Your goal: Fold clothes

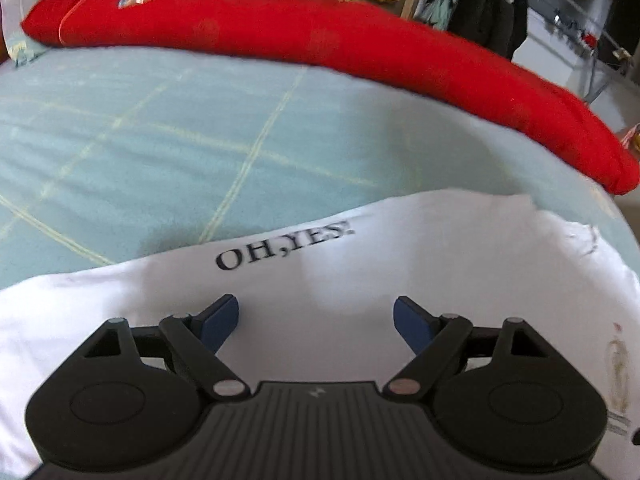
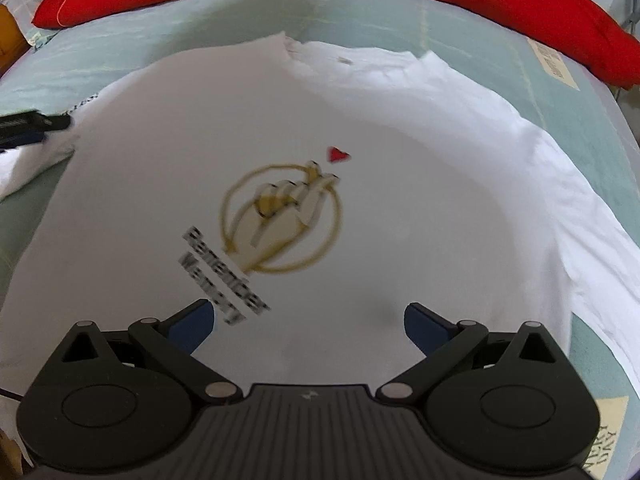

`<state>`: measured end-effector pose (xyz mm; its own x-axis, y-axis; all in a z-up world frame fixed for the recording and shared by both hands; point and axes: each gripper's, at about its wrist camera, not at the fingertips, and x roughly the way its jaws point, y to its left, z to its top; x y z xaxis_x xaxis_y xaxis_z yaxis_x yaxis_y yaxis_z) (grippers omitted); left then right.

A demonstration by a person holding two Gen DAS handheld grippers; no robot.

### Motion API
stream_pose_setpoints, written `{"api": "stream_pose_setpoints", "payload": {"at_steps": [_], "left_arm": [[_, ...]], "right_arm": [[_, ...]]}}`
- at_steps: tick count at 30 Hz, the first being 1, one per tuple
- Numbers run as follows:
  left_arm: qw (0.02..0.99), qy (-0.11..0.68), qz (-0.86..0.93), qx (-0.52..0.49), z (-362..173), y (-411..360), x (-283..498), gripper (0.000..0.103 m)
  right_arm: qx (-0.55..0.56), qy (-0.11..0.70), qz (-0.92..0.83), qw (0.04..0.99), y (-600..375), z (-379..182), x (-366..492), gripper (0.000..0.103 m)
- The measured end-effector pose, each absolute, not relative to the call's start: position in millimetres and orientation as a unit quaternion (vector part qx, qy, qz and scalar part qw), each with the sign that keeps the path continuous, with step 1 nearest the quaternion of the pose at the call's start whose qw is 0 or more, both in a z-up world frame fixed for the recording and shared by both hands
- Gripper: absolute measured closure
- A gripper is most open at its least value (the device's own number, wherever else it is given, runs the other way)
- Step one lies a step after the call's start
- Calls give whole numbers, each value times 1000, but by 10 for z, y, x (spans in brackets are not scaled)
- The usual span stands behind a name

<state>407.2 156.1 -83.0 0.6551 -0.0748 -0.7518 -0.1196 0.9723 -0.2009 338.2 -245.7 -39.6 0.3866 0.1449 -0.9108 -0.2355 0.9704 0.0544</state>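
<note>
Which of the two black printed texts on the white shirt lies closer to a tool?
The black "Remember" text under the gold circle emblem on the white cotton T-shirt: it nearly reaches the right tool. "OH,YES!" sits farther from the left tool.

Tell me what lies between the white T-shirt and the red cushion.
Only bare pale-green bedsheet. The left wrist view shows it running clear from the white T-shirt to the red cushion.
</note>
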Motion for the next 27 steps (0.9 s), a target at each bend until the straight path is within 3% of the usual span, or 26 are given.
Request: {"api": "stream_pose_setpoints", "payload": {"at_steps": [19,27], "left_arm": [[899,409,68,-141,-734,2364,3982,18],[892,418,85,-146,-663,2508,3459,18]], "right_arm": [[-46,550,124,825,-1786,-432,3547,0],[-57,545,140,825,-1499,-403,3629,0]]}}
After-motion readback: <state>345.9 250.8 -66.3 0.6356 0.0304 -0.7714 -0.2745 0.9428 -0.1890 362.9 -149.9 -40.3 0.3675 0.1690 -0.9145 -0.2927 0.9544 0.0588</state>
